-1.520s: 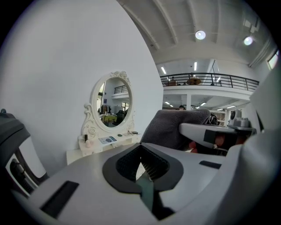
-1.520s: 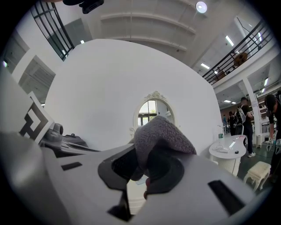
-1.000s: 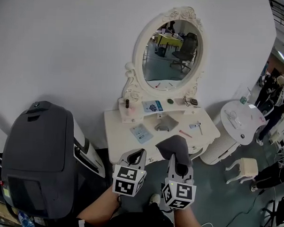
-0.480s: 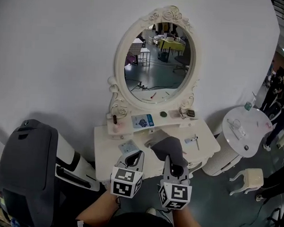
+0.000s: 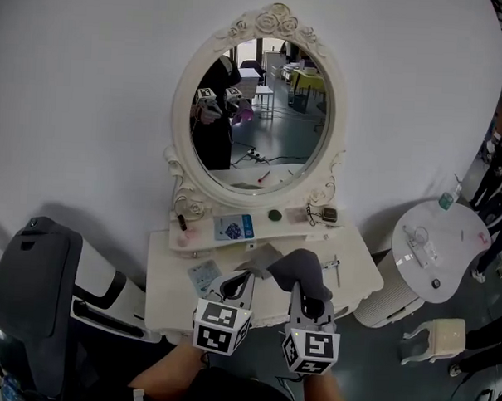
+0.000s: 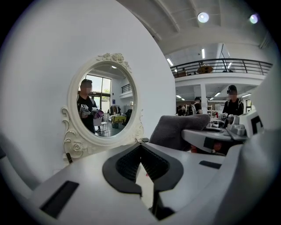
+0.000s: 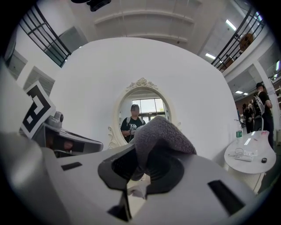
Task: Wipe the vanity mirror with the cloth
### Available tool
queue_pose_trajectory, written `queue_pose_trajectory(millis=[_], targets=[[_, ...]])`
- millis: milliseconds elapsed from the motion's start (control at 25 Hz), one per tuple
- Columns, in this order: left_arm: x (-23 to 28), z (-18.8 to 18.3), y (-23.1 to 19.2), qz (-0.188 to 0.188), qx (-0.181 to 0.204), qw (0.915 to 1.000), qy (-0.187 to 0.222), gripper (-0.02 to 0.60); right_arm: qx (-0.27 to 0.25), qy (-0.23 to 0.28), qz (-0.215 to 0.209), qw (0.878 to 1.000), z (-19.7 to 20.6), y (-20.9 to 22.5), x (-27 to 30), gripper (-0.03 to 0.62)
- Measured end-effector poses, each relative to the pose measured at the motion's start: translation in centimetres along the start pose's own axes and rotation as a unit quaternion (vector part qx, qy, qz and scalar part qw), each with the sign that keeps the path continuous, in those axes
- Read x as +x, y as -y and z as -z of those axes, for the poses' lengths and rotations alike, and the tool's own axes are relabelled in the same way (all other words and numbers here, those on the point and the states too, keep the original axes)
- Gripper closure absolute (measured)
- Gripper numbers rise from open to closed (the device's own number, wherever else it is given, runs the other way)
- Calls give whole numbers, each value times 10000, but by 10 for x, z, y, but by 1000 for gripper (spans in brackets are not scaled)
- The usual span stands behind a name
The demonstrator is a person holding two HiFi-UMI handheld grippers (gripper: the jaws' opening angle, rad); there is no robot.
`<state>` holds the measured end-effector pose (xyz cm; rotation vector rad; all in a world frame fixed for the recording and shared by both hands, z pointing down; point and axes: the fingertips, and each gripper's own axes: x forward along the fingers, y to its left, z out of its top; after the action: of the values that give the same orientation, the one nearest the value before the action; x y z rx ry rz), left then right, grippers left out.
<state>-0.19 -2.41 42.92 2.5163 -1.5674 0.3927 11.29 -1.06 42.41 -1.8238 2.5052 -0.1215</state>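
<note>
The oval vanity mirror [image 5: 259, 113] in an ornate white frame stands on the white vanity table [image 5: 169, 271] against the wall, straight ahead of me. It reflects a person holding both grippers. My right gripper [image 5: 303, 299] is shut on a grey cloth [image 5: 300, 269], which bunches up over its jaws above the table's front edge. In the right gripper view the cloth [image 7: 160, 134] covers the lower part of the mirror [image 7: 141, 107]. My left gripper [image 5: 236, 285] is shut and empty, next to the right one. The left gripper view shows the mirror [image 6: 103, 104] ahead on the left and the cloth [image 6: 174, 130] on the right.
Small items lie on the vanity: a blue card [image 5: 233, 228], a leaflet [image 5: 204, 276], a dark round lid [image 5: 274, 214]. A round white side table [image 5: 436, 245] and a stool [image 5: 433, 336] stand to the right. A dark grey machine [image 5: 31, 286] stands at the left.
The view has swung so the mirror sits more to the left, larger and more central, and it now reflects the person. Both grippers keep their places, cloth still held.
</note>
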Motion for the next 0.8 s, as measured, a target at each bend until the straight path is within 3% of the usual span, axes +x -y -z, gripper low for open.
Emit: queue_pose_trajectory(millis=[440, 800], targets=[[52, 2, -14, -287, -171, 9992, -225, 575, 32, -102, -444, 9990, 8, 22, 49, 549], [115, -17, -50, -371, -370, 9986, -86, 575, -171, -107, -641, 9977, -5, 37, 121, 549]])
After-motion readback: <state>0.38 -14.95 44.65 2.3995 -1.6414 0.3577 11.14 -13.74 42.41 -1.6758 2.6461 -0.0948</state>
